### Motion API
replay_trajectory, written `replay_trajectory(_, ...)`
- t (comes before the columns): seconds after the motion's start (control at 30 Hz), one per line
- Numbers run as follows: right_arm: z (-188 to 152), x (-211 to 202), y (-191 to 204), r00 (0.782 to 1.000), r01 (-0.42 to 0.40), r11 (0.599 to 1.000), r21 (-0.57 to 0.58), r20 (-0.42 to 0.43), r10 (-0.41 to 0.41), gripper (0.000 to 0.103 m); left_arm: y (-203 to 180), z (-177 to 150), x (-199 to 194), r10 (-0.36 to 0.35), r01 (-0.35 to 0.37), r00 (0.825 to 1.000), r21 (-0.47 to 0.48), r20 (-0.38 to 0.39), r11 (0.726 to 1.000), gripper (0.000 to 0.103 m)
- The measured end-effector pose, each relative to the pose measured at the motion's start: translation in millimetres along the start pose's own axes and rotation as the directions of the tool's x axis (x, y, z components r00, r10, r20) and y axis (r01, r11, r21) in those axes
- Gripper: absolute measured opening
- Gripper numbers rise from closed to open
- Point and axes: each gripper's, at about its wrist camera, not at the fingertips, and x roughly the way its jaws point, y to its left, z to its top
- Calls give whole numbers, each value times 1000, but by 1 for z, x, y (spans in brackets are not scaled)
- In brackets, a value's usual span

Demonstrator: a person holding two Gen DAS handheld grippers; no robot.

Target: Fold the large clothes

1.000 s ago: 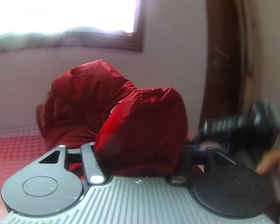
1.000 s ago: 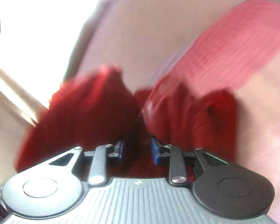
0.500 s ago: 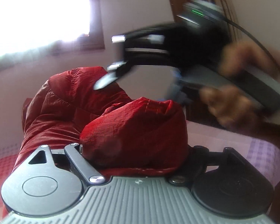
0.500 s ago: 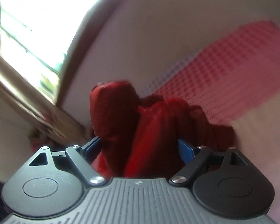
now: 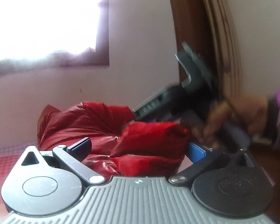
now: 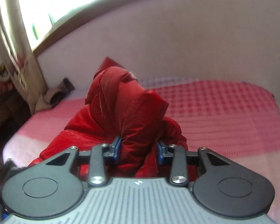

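A shiny red puffer jacket is bunched up over a pink checked bed. In the left wrist view my left gripper has its jaws spread wide, with a thick roll of the jacket lying between the fingers. My right gripper shows there as a blurred dark body just behind that roll, with the hand on it. In the right wrist view my right gripper is shut on a thick fold of the red jacket, which stands up in front of it.
A bright window is in the wall behind the bed, with a brown wooden door frame to its right. A patterned curtain hangs at the bed's far left, over a dark cloth.
My right gripper has closed from wide open onto a fold of the jacket and dropped from above it to just behind it. My left gripper's jaws have opened wider around the roll.
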Motion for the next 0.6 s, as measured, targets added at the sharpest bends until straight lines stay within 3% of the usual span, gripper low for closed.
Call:
replay_trajectory(0.1, -11, -5, -16, 999, -42, 996, 78, 37, 39, 32, 1, 1, 6, -29, 30, 999, 29, -13, 999, 98)
replay_trajectory(0.17, -22, -5, -28, 998, -56, 990, 129, 49, 50, 32, -2, 4, 17, -116, 118, 993, 37, -37, 992, 69)
replay_trajectory(0.27, -33, -11, -41, 998, -58, 981, 187, 48, 49, 32, -12, 1, 39, -151, 162, 984, 118, -98, 980, 69)
replay_trajectory(0.43, -32, -27, -52, 998, -7, 979, 204, 57, -4, 32, -11, -19, 57, -204, 221, 965, 94, -165, 971, 70)
replay_trajectory(0.53, -12, -57, -34, 984, 57, 994, 91, 161, -72, 32, -8, -27, 61, -213, 229, 963, 82, -168, 970, 76)
replay_trajectory(0.6, 7, -68, -6, 973, 68, 997, -24, 221, -61, 32, -6, -30, 64, -217, 233, 961, 74, -171, 970, 78)
